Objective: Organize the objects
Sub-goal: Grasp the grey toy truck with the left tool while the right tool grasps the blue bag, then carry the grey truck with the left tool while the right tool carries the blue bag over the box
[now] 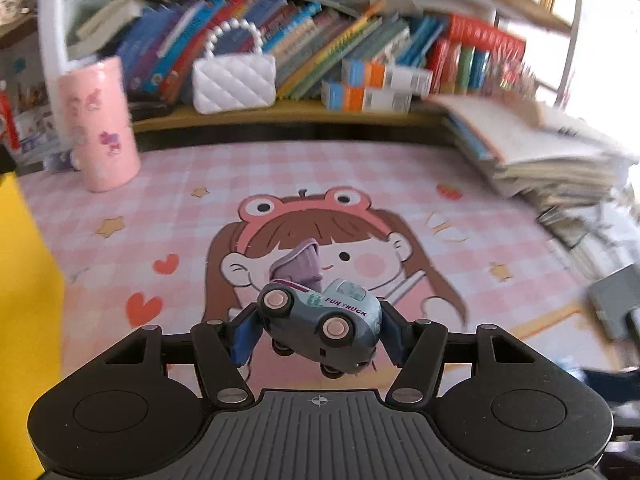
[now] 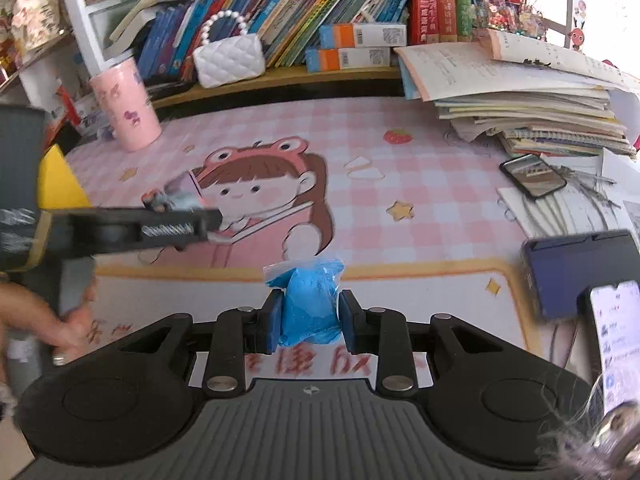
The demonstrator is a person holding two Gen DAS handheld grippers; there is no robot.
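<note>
Pink cartoon desk mat [image 1: 132, 216], left tongs [image 1: 318, 330] clamping toy truck [image 1: 320, 322] crosswise, cab rightward, right tongs [image 2: 308, 320] clamping blue bag [image 2: 308, 304]

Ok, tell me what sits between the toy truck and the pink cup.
Left wrist view: only the pink checked mat lies between the toy truck and the pink cup; a lilac object sits just behind the truck.

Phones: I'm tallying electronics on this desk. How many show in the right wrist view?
2. One dark phone lies on papers beside the book stack; one lit phone stands at the right edge. Others may be hidden.
</note>
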